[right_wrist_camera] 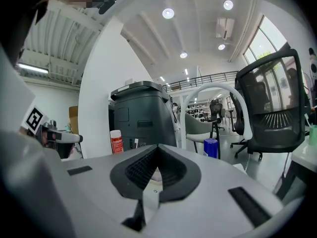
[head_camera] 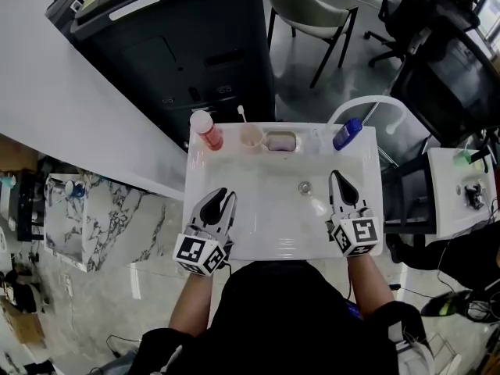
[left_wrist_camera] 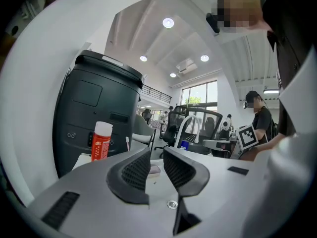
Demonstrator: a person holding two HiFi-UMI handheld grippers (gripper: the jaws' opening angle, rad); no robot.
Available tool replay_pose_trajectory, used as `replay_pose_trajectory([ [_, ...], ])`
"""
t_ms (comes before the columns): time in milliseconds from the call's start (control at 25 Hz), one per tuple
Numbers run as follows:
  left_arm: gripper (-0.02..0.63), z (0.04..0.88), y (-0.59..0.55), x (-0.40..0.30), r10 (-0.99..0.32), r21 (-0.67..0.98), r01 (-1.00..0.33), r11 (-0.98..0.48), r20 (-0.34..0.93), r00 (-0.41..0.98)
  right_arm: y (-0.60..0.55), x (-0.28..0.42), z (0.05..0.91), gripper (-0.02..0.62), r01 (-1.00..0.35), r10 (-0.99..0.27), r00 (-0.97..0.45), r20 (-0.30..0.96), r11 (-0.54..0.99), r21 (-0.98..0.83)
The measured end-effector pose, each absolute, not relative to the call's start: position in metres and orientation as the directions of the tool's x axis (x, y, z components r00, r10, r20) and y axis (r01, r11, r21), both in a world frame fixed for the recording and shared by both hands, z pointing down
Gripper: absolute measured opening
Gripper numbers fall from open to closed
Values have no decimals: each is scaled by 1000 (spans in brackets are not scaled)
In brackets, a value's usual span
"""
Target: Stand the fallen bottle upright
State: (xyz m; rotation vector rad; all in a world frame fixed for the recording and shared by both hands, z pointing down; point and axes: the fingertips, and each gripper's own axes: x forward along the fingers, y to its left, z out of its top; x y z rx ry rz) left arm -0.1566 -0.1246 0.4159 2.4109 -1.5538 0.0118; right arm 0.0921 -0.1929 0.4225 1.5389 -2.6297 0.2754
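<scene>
Hovering empty: left hand-held gripper (head_camera: 221, 196) slightly parted, right hand-held gripper (head_camera: 339, 180) clenched; risking toppling red bottle (head_camera: 208, 130) by careless reaching.

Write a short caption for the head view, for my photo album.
Left claw slightly open, right claw shut, both empty over a white sink with an upright red bottle.

Bright, ceiling lights (left_wrist_camera: 168, 23); fisheye distort. edges.
</scene>
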Motion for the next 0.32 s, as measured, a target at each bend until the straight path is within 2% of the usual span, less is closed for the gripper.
replay_pose_trajectory([
  [320,91,417,-129,-152,-881,223,-885,-409,158,447,-201,86,416,29,-868,-855,-495,154,482,-118],
])
